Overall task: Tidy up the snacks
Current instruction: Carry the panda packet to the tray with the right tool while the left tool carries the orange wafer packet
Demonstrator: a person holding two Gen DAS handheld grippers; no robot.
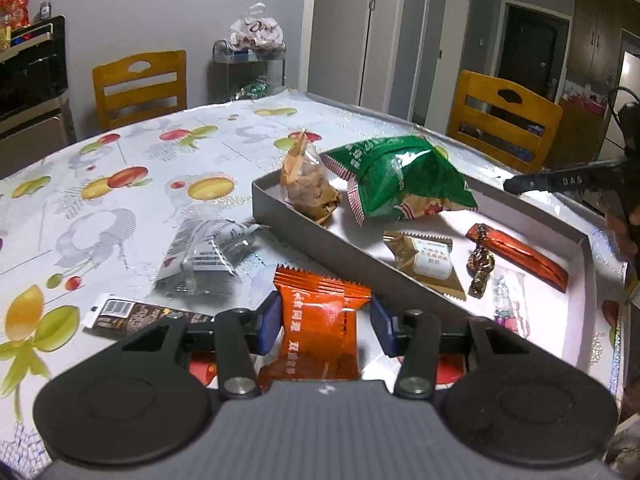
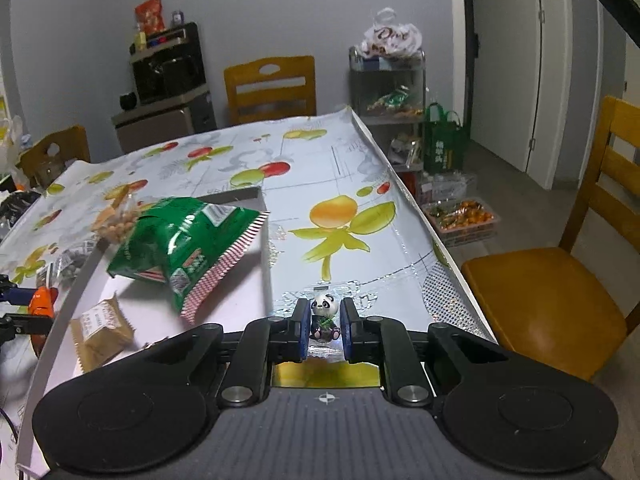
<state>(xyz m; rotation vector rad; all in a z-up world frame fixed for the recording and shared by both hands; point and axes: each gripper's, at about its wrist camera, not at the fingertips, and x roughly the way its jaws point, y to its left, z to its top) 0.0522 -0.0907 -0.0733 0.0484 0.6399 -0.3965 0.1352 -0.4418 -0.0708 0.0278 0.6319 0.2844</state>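
Snacks are spread over a fruit-print tablecloth (image 1: 120, 152) and inside a shallow grey tray (image 1: 320, 236) at centre right of the left wrist view. Open cloth is seen in the upper left; at lower left a dark bar wrapper (image 1: 132, 316) and a silver packet (image 1: 204, 256) lie close to the tray's near wall. An orange packet (image 1: 320, 332) is pinched between the blue pads of the left gripper (image 1: 322, 326), low in the frame beside that wall. Six items are counted in the tray: a clear bag of brown pieces (image 1: 308, 188), a green bag (image 1: 400, 180), a gold packet (image 1: 428, 260), a small dark sweet (image 1: 482, 268), a clear sachet (image 1: 508, 296) and an orange-red bar (image 1: 520, 256). In the right wrist view, a panda sweet (image 2: 325, 318) is seen between the narrowly parted fingers of the right gripper (image 2: 325, 330); whether it is squeezed cannot be told.
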